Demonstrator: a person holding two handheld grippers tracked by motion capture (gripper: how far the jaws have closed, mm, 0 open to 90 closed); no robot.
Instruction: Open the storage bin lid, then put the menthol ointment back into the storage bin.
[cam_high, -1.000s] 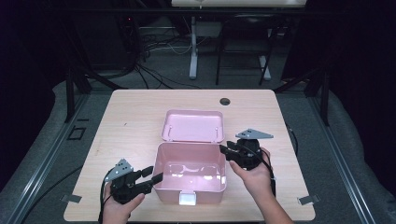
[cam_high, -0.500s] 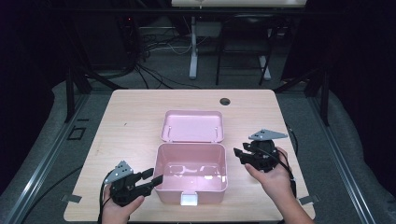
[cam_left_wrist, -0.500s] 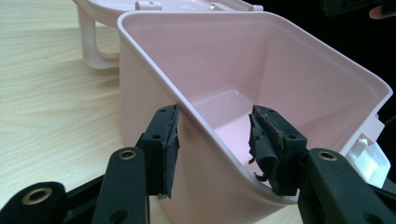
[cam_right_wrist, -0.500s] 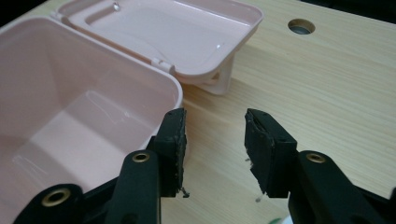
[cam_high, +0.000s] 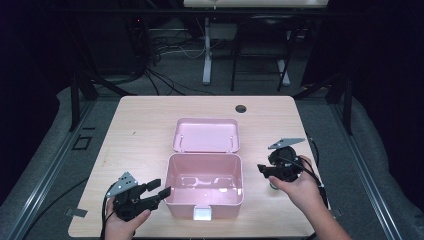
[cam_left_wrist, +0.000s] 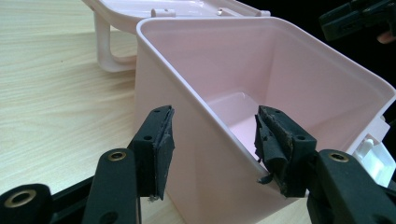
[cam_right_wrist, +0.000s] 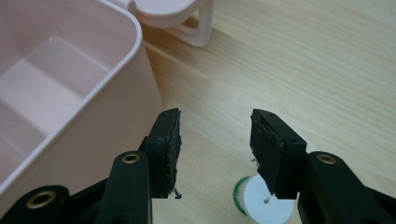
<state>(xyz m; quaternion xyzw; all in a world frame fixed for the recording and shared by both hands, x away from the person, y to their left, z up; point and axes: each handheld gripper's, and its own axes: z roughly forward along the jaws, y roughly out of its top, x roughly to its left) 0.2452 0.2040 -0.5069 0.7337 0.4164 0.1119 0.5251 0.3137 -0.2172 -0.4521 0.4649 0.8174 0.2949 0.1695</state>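
An open pink plastic box (cam_high: 202, 197) stands in the middle of the table, its lid (cam_high: 206, 135) laid back flat behind it. My left gripper (cam_high: 161, 187) is at the box's front left corner. In the left gripper view its jaws (cam_left_wrist: 212, 140) straddle the box wall (cam_left_wrist: 280, 70), one pad outside and one inside, with a gap on each side; they have just been opening. My right gripper (cam_high: 263, 171) hovers to the right of the box, apart from it. Its jaws (cam_right_wrist: 215, 140) have just been opening, with nothing between them.
A small white round thing with a green rim (cam_right_wrist: 266, 203) lies on the table under my right gripper. The wooden table (cam_high: 140, 130) has a cable hole (cam_high: 240, 108) at its far edge. Dark floor, cables and stands lie beyond the table.
My right gripper has drawn away from the box's right rim toward the right, and its jaws have spread. My left gripper has stayed at the front left corner, its jaws slightly wider.
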